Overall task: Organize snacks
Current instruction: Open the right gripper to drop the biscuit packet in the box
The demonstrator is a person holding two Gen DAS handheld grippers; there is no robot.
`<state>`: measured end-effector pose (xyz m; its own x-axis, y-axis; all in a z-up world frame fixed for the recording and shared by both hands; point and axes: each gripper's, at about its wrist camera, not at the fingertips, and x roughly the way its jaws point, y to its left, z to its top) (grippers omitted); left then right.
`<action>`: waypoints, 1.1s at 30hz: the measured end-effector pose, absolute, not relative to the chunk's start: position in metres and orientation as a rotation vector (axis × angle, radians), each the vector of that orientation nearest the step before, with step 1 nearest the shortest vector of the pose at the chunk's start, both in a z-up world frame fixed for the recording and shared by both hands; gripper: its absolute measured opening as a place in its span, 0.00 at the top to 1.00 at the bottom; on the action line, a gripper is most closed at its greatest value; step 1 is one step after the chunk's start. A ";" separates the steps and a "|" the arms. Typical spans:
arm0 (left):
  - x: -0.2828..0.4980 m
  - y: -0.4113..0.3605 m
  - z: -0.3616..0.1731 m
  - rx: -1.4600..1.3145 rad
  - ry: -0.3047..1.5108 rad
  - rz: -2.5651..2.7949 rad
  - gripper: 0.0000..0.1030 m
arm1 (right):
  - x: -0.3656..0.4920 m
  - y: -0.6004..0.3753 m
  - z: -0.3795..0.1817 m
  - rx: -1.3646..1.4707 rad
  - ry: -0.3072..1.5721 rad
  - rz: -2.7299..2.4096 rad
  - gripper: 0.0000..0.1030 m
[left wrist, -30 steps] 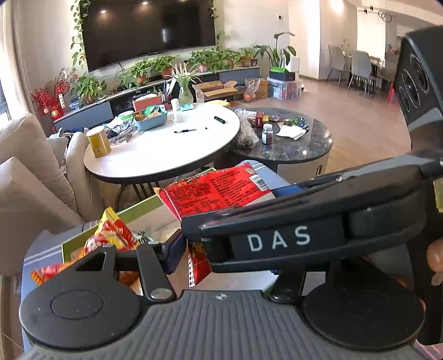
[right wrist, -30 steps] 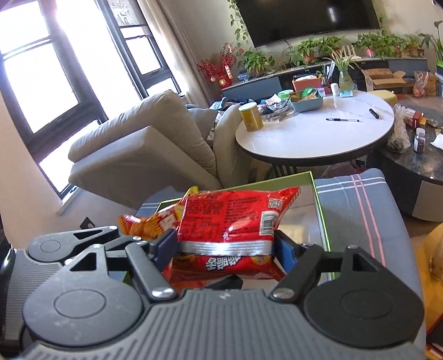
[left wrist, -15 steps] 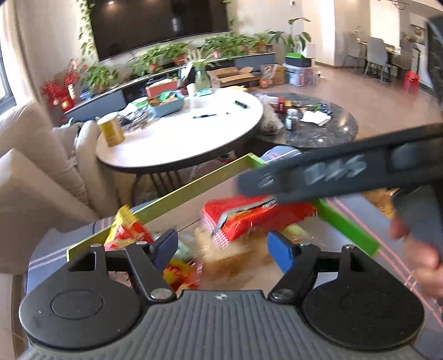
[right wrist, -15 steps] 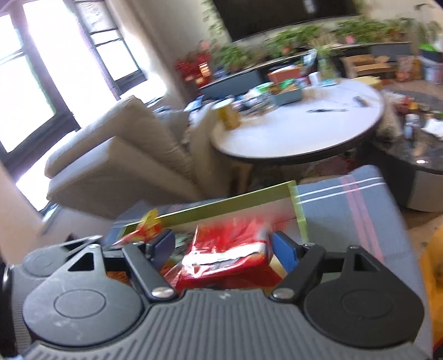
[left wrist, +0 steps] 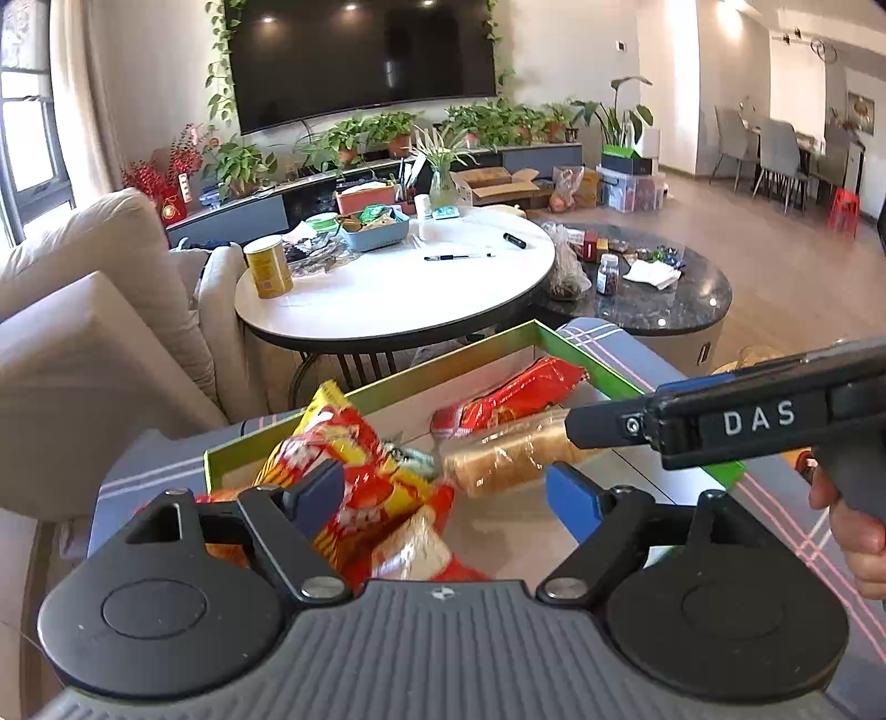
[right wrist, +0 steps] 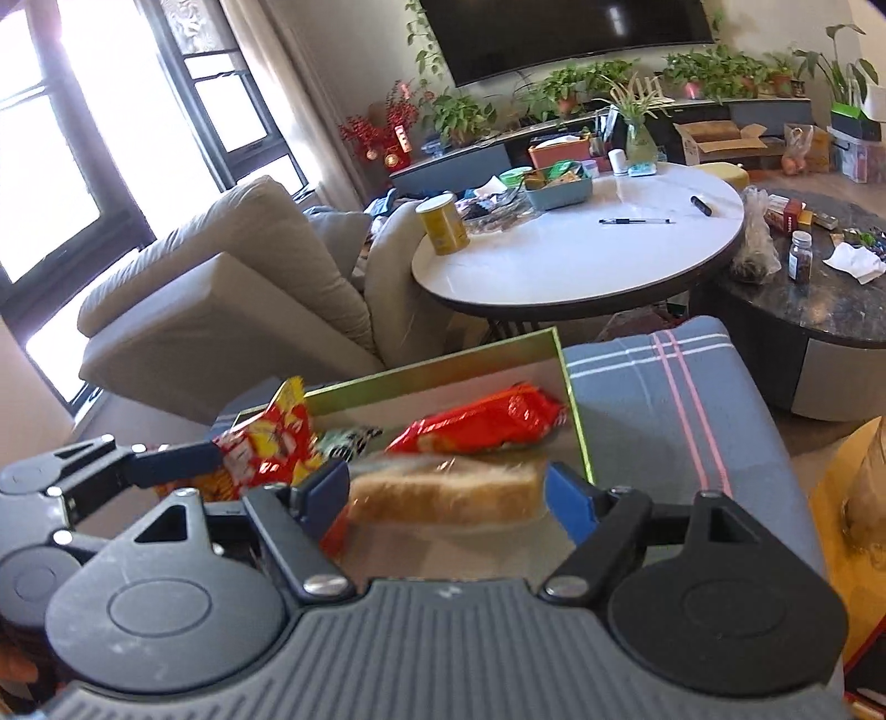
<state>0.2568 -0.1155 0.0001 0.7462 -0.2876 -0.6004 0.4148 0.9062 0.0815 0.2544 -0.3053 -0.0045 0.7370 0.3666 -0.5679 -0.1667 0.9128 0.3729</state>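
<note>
Left tongs (left wrist: 443,493) released above the green-rimmed shallow box (left wrist: 443,363). Right tongs (right wrist: 448,493) released, straddling the clear-wrapped bread loaf (right wrist: 443,493); red foil snack packet (right wrist: 487,423) just behind

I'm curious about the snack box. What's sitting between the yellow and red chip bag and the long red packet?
In the right wrist view, a small green-and-white packet lies between the chip bag and the red packet.

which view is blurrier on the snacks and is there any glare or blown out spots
Right wrist view: the wrapped bread and red packet are smeared by motion blur, and the windows at left are blown out white. Left wrist view: sharper on the snacks, with slight softness on the bread; ceiling lights reflect as small spots on the TV. Both show fisheye bending at the edges.
</note>
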 end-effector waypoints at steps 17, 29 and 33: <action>0.197 -0.071 0.021 0.164 0.574 -0.346 0.17 | 0.187 -0.286 0.024 0.270 0.607 0.362 0.13; 0.136 -0.044 0.024 0.092 0.558 -0.373 0.16 | 0.148 -0.269 0.028 0.235 0.606 0.366 0.13; 0.126 -0.036 0.024 0.067 0.557 -0.374 0.15 | 0.136 -0.261 0.028 0.229 0.608 0.375 0.13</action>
<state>0.1260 -0.0363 0.0245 0.7832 -0.3281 -0.5281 0.3642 0.9305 -0.0379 0.1364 -0.2606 0.0276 0.7565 0.4075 -0.5114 -0.2747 0.9078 0.3169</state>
